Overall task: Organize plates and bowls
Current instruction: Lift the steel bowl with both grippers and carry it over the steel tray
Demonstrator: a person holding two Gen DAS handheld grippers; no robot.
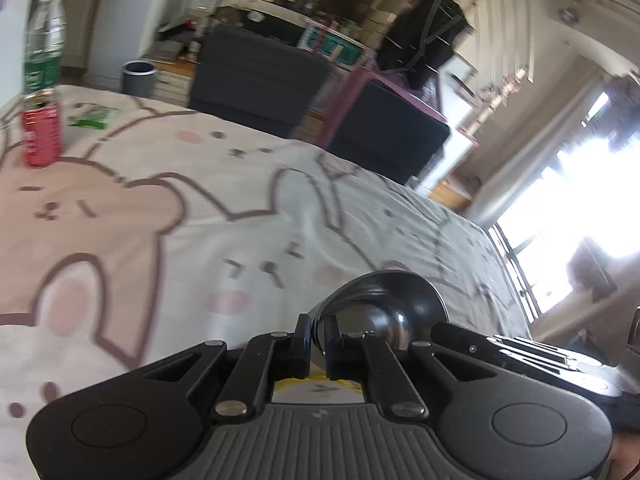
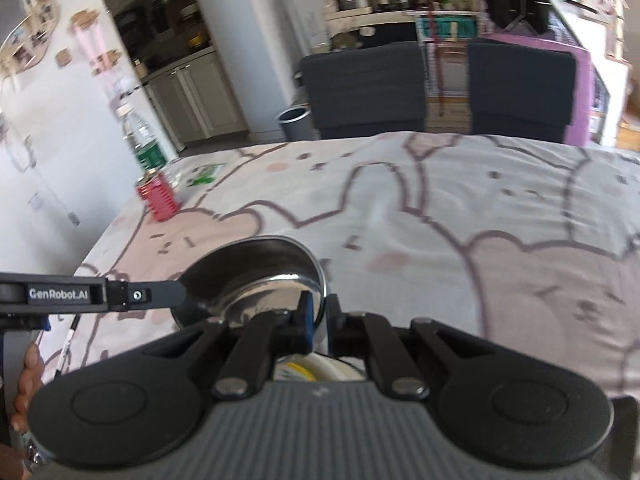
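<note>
A shiny steel bowl (image 1: 384, 300) hangs above the cartoon-print tablecloth (image 1: 200, 220), held by both grippers. My left gripper (image 1: 318, 332) is shut on the bowl's near rim. In the right wrist view, my right gripper (image 2: 318, 312) is shut on the rim of the same bowl (image 2: 256, 268), and the left gripper (image 2: 178, 294) reaches the bowl's left edge from the side. The right gripper (image 1: 444, 330) shows at the bowl's right side in the left wrist view. Part of a white and yellow plate (image 2: 316, 368) shows under the fingers.
A red can (image 1: 40, 132), a clear water bottle (image 1: 44, 36) and a green packet (image 1: 94, 116) stand at the table's far left. Two dark chairs (image 2: 364, 88) and a grey bin (image 2: 294, 122) stand beyond the far edge. A hand (image 2: 28, 372) shows at left.
</note>
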